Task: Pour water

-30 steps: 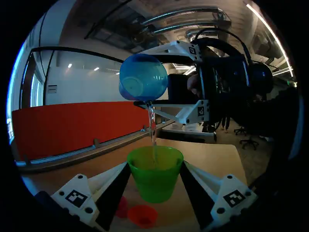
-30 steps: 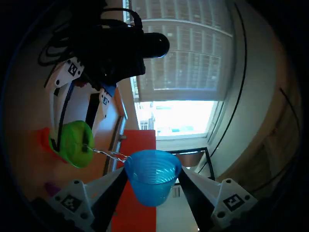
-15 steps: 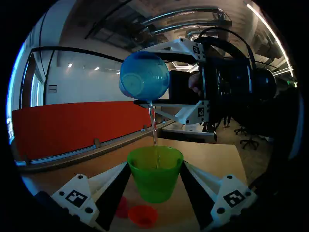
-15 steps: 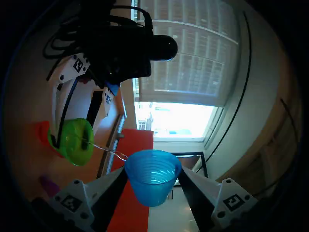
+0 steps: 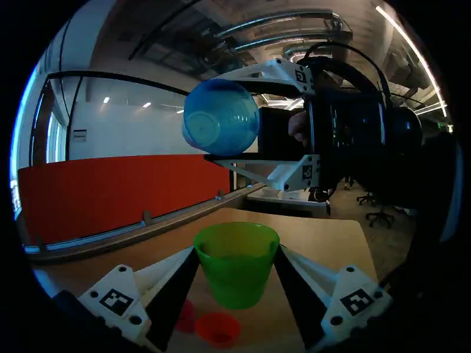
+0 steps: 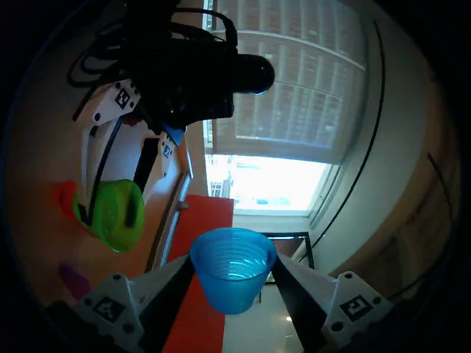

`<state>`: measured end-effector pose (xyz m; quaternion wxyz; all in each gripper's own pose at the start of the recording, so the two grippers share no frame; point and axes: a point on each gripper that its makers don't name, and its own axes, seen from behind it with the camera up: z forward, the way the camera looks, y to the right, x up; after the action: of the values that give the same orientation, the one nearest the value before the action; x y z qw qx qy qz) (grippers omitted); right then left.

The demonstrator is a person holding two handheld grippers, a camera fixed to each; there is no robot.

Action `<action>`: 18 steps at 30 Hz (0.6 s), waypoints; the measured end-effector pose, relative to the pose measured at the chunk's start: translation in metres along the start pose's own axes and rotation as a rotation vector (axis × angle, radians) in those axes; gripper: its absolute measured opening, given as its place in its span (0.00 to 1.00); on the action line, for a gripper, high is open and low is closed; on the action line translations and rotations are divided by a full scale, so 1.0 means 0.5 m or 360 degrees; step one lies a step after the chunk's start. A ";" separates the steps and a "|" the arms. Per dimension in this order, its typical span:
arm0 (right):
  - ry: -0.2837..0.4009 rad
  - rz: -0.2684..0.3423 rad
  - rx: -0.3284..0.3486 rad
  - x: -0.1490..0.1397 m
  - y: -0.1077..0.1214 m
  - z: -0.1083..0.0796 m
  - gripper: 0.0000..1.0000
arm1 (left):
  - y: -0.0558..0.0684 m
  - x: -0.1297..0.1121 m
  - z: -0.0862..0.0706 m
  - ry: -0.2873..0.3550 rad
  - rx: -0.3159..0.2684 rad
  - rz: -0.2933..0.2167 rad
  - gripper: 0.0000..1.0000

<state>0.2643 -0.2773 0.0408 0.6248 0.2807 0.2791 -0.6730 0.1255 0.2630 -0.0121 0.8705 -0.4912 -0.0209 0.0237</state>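
**Left gripper view.** The left hand-held gripper (image 5: 236,253) is clenched on the green cup (image 5: 236,279), one finger pressing each side of its wall. The cup is upright with its mouth up, over the tabletop (image 5: 335,232) toward the near edge. I cannot tell whether its base rests on the wood or hangs just above it. The level, steady hold fits its role as the receiver, which must neither tip nor wander.

**Right gripper view.** The right hand-held gripper (image 6: 232,260) grasps the blue cup (image 6: 233,285), both fingers on its wall.

**Relation of the cups (left gripper view).**
- The blue cup sits directly above the green one and well apart from it.
- It is tipped far over onto its side, base turned toward the camera, with the lowest part of its rim over the green mouth.
- This placement would send any run-off into the receiver.

**Water.**
- No stream is visible between the two cups.
- A faint level line shows inside the green cup. I judge it to be water, amount unclear.
- The blue cup's interior shows ribbed wall, with no pooled water that I can make out.

**Judgement.** The pour is at or close to its end, and the blue cup is likely drained. The next step would be to right the blue cup, then lower both.

**Caution.** A small orange cup (image 5: 218,328) lies on the tabletop at the near edge, just below the green cup. It needs minding when setting down.
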 end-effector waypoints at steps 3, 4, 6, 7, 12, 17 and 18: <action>-0.0001 0.0017 -0.0002 -0.001 -0.001 -0.001 0.91 | -0.002 0.001 -0.001 0.0003 0.0004 -0.0003 0.86; 0.0000 0.0031 -0.0002 -0.001 -0.003 -0.001 0.91 | -0.003 0.001 -0.001 0.0003 0.0004 -0.0003 0.86; 0.0002 0.0063 -0.0001 0.000 -0.005 -0.002 0.91 | -0.003 0.001 -0.001 0.0003 0.0004 -0.0003 0.86; 0.0003 0.0088 0.0000 0.000 -0.007 -0.002 0.91 | -0.004 0.001 -0.002 0.0002 0.0005 -0.0003 0.86; 0.0007 0.0238 -0.0013 -0.003 -0.007 -0.004 0.91 | -0.005 0.001 -0.003 0.0001 0.0008 -0.0002 0.86; 0.0008 0.0431 -0.0028 -0.010 -0.005 -0.011 0.91 | -0.008 -0.001 -0.005 -0.0002 0.0013 -0.0004 0.86; 0.0008 0.0478 -0.0027 -0.011 -0.006 -0.013 0.91 | -0.009 -0.001 -0.005 -0.0003 0.0015 -0.0004 0.86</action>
<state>0.2618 -0.2686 0.0406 0.7202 0.3157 0.2412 -0.5688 0.1252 0.2585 -0.0097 0.8728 -0.4871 -0.0222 0.0233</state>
